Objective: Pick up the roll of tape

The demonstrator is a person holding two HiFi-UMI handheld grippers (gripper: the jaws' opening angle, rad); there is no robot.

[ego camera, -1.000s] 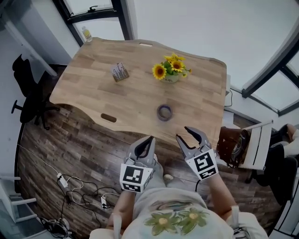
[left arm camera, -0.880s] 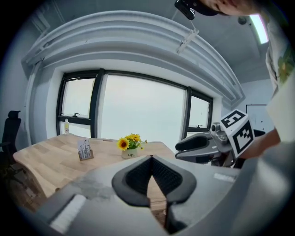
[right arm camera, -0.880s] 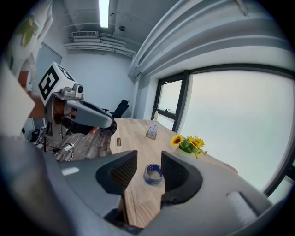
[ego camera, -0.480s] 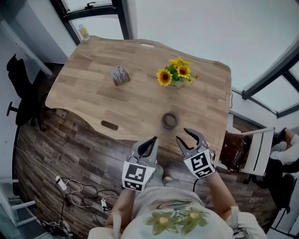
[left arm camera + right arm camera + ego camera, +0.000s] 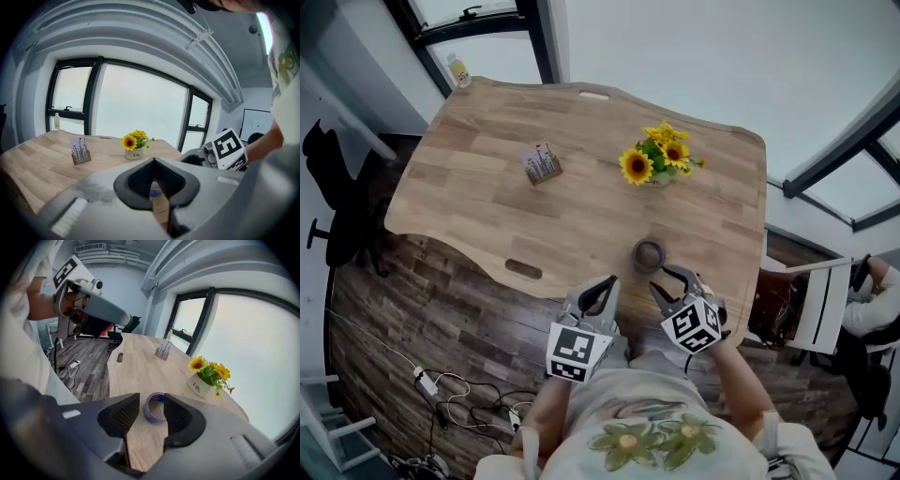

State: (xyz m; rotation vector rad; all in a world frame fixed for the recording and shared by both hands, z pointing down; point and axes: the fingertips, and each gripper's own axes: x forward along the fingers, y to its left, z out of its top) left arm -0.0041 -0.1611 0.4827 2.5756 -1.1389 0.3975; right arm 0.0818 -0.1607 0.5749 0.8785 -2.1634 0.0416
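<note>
The roll of tape [image 5: 648, 254], a dark bluish ring, lies flat on the wooden table [image 5: 506, 216] near its front edge. In the right gripper view the tape [image 5: 154, 407] sits just past the fingertips, in line with the gap. My right gripper [image 5: 667, 279] is open and holds nothing. My left gripper [image 5: 604, 283] hangs over the table's front edge, left of the tape, with its jaws shut and empty. In the left gripper view a sliver of the tape [image 5: 155, 190] shows through the opening below the closed tips of that gripper [image 5: 153, 161].
A pot of sunflowers [image 5: 661, 159] stands behind the tape, and a small card holder [image 5: 542, 163] stands at mid-left. A bottle [image 5: 457, 68] sits on the far left corner. Office chairs [image 5: 333, 187] stand to the left, cables [image 5: 441, 394] lie on the floor, and a seated person [image 5: 872, 300] is at the right.
Both grippers have moved forward to the table's front edge. The right gripper has come close behind the tape and its jaws have narrowed a little. The tape has not moved.
</note>
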